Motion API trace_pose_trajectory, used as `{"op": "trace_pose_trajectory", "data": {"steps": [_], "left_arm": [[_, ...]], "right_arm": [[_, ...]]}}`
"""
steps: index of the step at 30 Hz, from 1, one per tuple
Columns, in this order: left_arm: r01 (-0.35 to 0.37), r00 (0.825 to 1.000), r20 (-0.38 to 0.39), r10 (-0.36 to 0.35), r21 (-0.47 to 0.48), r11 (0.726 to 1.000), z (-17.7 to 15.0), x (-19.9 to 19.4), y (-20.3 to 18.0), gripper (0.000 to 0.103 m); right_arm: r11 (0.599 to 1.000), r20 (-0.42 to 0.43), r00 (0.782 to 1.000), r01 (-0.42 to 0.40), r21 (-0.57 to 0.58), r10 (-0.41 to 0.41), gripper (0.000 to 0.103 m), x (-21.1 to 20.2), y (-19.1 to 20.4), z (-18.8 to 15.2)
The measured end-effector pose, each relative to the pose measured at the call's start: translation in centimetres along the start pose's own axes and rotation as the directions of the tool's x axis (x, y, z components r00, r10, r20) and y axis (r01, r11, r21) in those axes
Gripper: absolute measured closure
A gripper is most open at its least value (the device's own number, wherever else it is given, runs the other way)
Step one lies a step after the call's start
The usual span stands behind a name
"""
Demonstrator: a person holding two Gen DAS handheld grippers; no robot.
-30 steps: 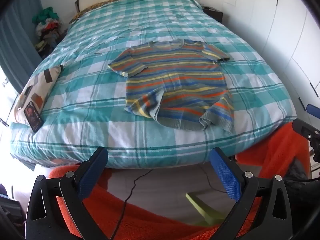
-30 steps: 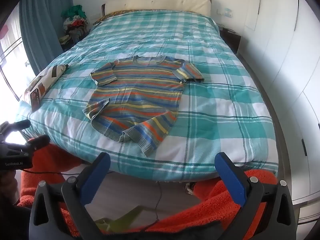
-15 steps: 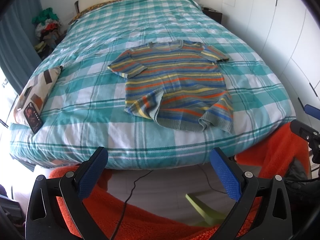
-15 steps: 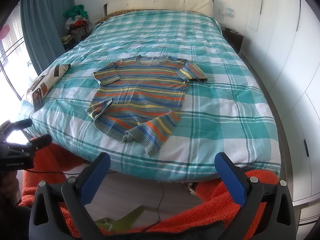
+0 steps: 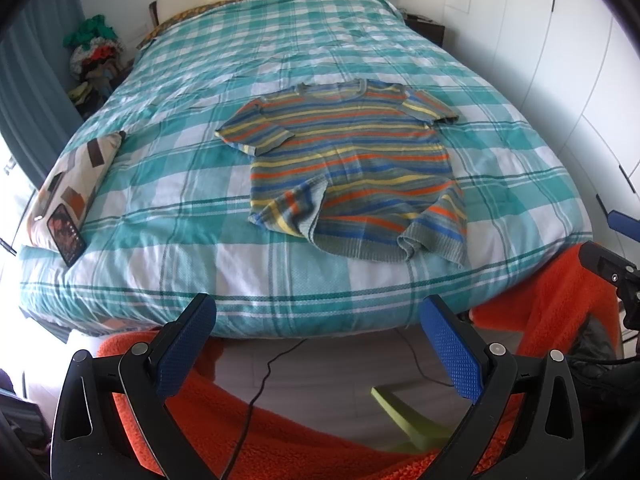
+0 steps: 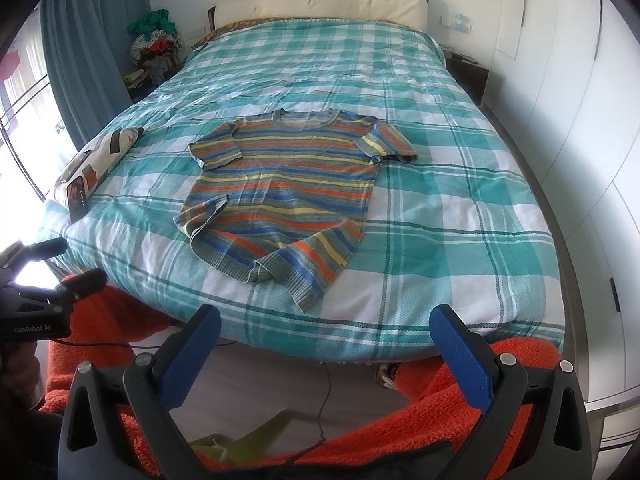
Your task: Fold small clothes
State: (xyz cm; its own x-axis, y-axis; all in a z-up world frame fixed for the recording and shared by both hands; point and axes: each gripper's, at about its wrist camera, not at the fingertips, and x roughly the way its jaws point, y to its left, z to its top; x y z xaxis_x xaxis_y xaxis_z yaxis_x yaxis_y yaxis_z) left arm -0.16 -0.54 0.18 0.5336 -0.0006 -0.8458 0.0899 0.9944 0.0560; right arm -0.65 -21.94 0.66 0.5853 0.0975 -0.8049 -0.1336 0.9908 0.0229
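Observation:
A small striped knit T-shirt (image 5: 352,164) lies face up on the teal plaid bed (image 5: 168,216), neck toward the headboard; its lower left corner is folded over and the hem is rumpled. It also shows in the right wrist view (image 6: 288,188). My left gripper (image 5: 318,322) is open and empty, off the foot of the bed, well short of the shirt. My right gripper (image 6: 324,330) is open and empty, also off the foot of the bed. The left gripper's body shows at the left edge of the right wrist view (image 6: 36,300).
A patterned pillow (image 5: 76,184) with a phone (image 5: 66,234) on it lies at the bed's left edge. An orange fleece (image 5: 280,436) lies below the grippers, with a cable (image 5: 260,384) on the floor. White wardrobes (image 6: 580,120) line the right side. A pile of clothes (image 5: 96,48) sits by the curtain.
Both grippers have moved slightly closer to the bed; the shirt looks a little larger. Both stay open. The shirt has not moved.

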Motion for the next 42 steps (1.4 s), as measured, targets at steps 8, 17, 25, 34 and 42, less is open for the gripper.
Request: {"op": "trace_pose_trajectory", "data": {"steps": [8,17,25,34,42], "left_arm": [[0.001,1.000,-0.002,-0.001,0.001,1.000,-0.04,0.08,0.07,0.001],[0.001,1.000,-0.003,-0.001,0.002,1.000,-0.15,0.15,0.05,0.001],[0.001,1.000,-0.004,-0.001,0.001,1.000,-0.10,0.15,0.03,0.001],[0.002,1.000,-0.005,-0.002,0.002,1.000,-0.06,0.15,0.03,0.001],[0.004,1.000,-0.011,-0.004,0.003,1.000,-0.69,0.70,-0.17,0.001]], "right_arm": [[1.000,-0.006,1.000,-0.012,-0.007,0.011,0.000,0.38,0.31,-0.31],[1.000,-0.010,1.000,-0.018,-0.007,0.017,0.000,0.51,0.32,-0.29],[1.000,-0.011,1.000,-0.018,-0.006,0.018,0.000,0.51,0.32,-0.24],[1.000,-0.012,1.000,-0.018,-0.005,0.017,0.000,0.53,0.30,-0.21],[1.000,-0.013,1.000,-0.019,-0.007,0.019,0.000,0.59,0.38,-0.24]]}}
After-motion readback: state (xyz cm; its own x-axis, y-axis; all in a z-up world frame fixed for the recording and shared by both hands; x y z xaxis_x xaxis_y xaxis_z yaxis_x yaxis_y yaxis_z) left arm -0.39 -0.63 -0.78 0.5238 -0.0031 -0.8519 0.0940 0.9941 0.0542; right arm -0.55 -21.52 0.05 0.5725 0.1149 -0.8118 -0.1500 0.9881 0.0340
